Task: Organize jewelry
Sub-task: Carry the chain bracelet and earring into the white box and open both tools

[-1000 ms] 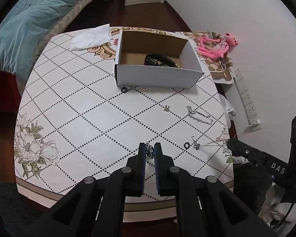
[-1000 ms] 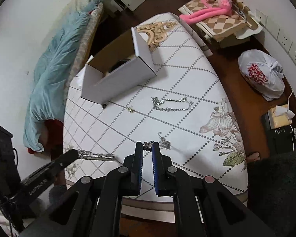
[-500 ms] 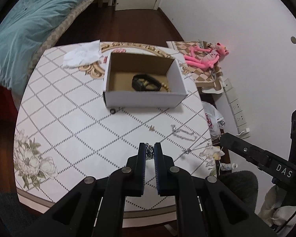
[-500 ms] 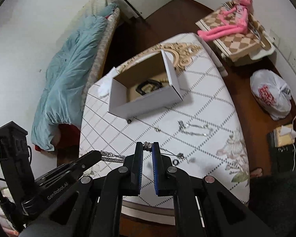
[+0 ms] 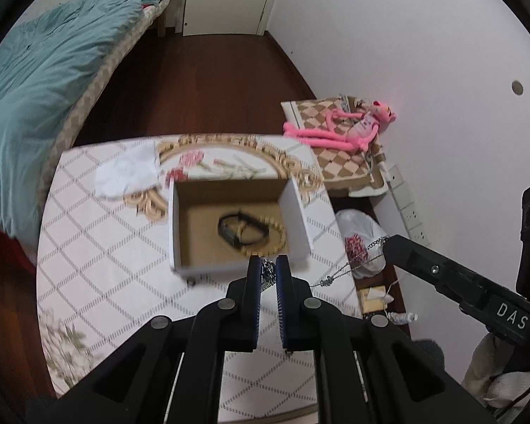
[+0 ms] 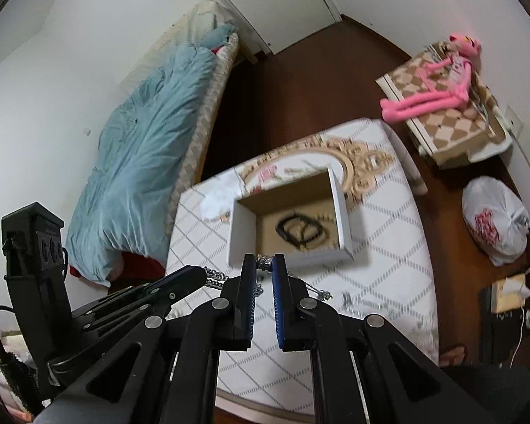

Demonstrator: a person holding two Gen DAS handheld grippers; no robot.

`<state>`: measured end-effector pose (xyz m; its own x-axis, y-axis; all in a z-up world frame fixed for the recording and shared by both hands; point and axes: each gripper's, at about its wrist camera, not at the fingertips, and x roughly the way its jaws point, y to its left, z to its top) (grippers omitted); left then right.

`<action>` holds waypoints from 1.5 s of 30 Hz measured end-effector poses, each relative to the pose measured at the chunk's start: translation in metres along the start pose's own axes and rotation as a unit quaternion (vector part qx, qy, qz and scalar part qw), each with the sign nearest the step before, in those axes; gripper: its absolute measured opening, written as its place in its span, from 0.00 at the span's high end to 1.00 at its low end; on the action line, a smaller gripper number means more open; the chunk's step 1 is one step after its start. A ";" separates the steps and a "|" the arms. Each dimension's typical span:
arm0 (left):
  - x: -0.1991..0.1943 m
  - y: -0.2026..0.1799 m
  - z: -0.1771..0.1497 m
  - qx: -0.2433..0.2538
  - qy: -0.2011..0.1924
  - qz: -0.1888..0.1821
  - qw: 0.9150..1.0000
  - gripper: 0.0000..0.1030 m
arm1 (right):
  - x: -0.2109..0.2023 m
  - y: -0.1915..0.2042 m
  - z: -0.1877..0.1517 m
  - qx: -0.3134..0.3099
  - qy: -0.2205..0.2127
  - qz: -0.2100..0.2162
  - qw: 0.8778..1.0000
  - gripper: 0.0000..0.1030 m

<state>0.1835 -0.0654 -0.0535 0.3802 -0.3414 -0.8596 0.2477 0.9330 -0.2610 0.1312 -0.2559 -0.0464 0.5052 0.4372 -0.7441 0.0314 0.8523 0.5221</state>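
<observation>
Both of my grippers hang above the near edge of the white, diamond-patterned worktop [image 5: 99, 247]. My left gripper [image 5: 268, 270] has its jaws clamped on one end of a thin silver chain necklace [image 5: 339, 272]; my right gripper [image 6: 264, 260] has its jaws clamped on the other end, at a small silver clasp. Between the two grips the necklace sags free in the air, clear of the worktop. An open white cardboard box with a brown interior [image 5: 229, 226] stands near the middle of the worktop, just beyond both jaws; a black strap and a gold bead bracelet [image 5: 277, 236] lie inside it. More silver jewellery [image 6: 364, 300], blurred, lies near the worktop's near right edge. A crumpled white tissue [image 5: 127, 173] sits at the far left corner.
</observation>
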 end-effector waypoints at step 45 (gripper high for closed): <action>0.096 0.085 0.037 -0.018 0.009 0.182 0.983 0.00 | 0.171 -0.022 0.062 -0.106 0.116 -0.269 0.950 0.07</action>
<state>0.2739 -0.0226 -0.1418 0.4221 0.0171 -0.9064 0.0665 0.9965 0.0498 0.2703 -0.2180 -0.1590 0.2612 -0.0476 -0.9641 0.0441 0.9983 -0.0373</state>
